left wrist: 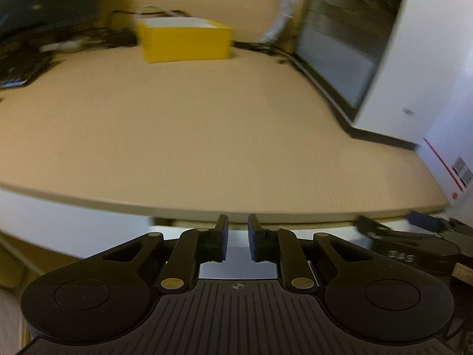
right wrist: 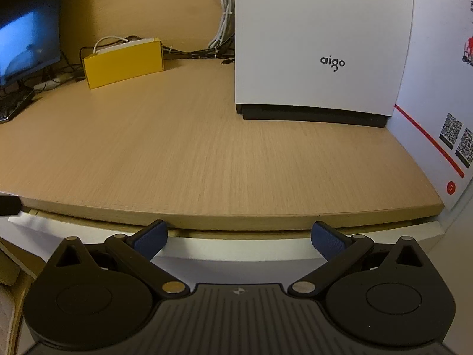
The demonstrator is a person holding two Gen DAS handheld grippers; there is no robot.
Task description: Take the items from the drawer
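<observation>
white front: drawer (right wrist: 236,244) sits shut just under the desk (right wrist: 207,153) lip; contents hidden
handling: likely stiff, smooth panel; hook the top edge
right gripper (right wrist: 238,236): spread wide at the drawer
left gripper (left wrist: 237,238): nearly pressed together, empty
desk: pale woodgrain, matte
beyond: yellow box (right wrist: 124,62), white case (right wrist: 319,44)

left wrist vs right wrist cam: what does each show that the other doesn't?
Left wrist only: the glass side panel of the white PC case, and the right gripper at its right edge.

Right wrist only: the case's front with the aigo logo, the lit monitor, and the QR codes on the white carton.

Both: the wooden desk, the yellow box, the cables behind it, and the white drawer front below the desk edge. Left gripper is narrowly open, nothing between its fingers; the right gripper is wide open.
</observation>
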